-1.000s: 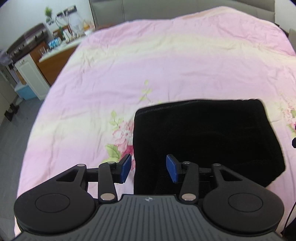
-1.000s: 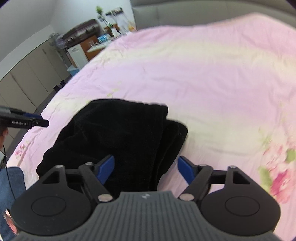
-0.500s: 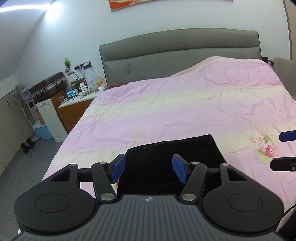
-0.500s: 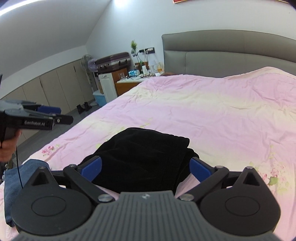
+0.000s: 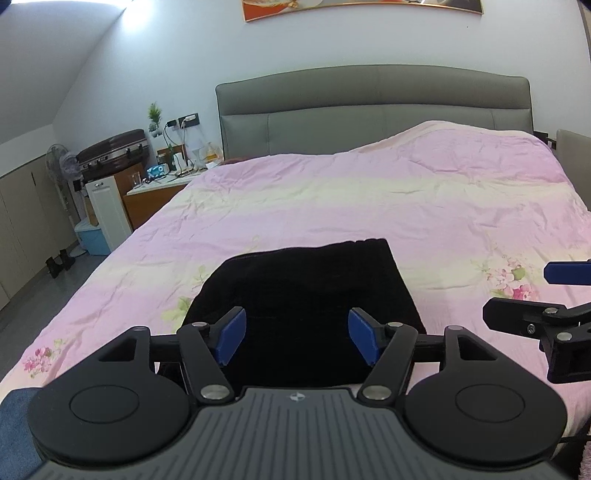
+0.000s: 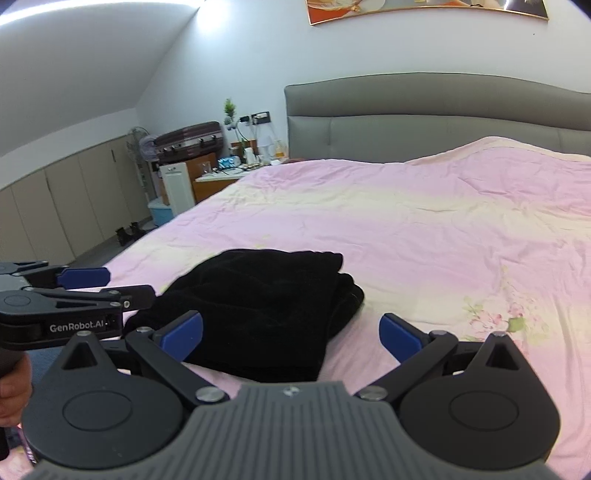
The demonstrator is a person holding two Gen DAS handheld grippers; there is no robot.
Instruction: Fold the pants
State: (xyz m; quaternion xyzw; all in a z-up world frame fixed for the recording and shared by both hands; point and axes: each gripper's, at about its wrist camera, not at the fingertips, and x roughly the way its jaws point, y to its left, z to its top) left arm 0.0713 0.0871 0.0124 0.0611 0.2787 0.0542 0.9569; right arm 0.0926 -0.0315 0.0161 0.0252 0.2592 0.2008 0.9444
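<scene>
Careful: you're holding both tongs, left tongs (image 5: 295,341) and right tongs (image 6: 290,338), spread and empty above the folded pants (image 5: 306,295); snagging its bulging edge risks unfolding it.

A bedroom with pale walls and a sloped ceiling on the left, where bright light falls. A wide bed (image 5: 369,206) with a wrinkled pink and cream floral quilt (image 5: 332,192) stands against a padded grey headboard (image 5: 373,107), with a framed picture (image 5: 362,7) on the wall above. To the left are a cluttered wooden bedside table (image 5: 155,192), a small potted plant (image 5: 155,114), a dark suitcase (image 5: 114,149), a standing fan (image 5: 61,162), beige cupboards (image 6: 55,206) and a grey floor (image 5: 44,295).
</scene>
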